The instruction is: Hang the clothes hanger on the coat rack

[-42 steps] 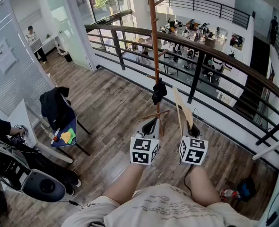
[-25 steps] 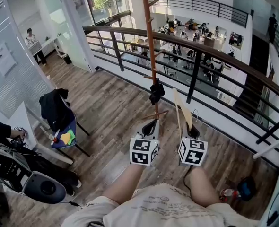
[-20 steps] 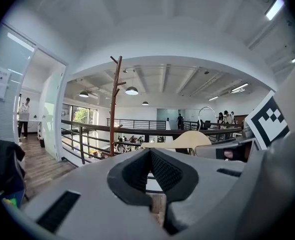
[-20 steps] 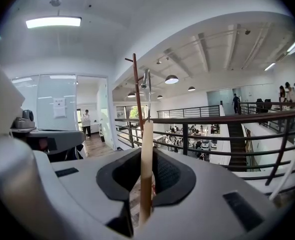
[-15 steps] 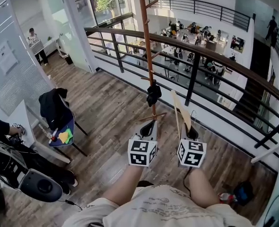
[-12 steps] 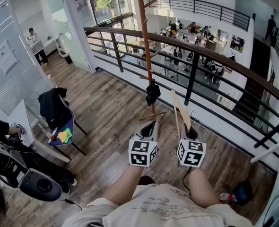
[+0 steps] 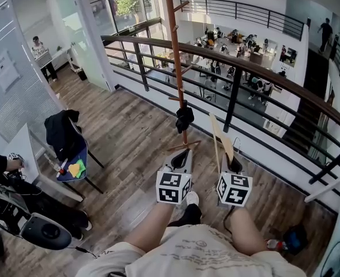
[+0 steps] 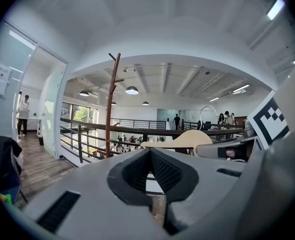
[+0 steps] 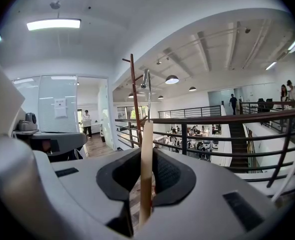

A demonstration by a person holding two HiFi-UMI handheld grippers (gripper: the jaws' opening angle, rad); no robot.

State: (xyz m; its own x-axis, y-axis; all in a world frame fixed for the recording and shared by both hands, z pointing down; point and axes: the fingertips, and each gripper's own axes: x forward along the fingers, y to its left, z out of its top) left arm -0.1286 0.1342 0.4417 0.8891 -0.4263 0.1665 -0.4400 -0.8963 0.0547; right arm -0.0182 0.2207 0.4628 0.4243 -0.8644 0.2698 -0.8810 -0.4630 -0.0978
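Observation:
The brown coat rack pole stands by the railing, with a dark garment hanging low on it. My right gripper is shut on a pale wooden hanger, held edge-up with its metal hook on the far side. In the right gripper view the hanger rises between the pads, its hook close to the coat rack. My left gripper sits beside it and holds nothing. Its jaws stand a narrow slit apart. The left gripper view shows the coat rack ahead on the left and the hanger to the right.
A dark railing runs behind the rack, with an atrium below. A chair with a black jacket stands at the left, near a desk with dark equipment. A person stands far left. My shoe shows below the grippers.
Both grippers have come nearer to the coat rack, which now sits lower and closer in the head view. The hanger stays held by the right gripper. A shoe has come into view.

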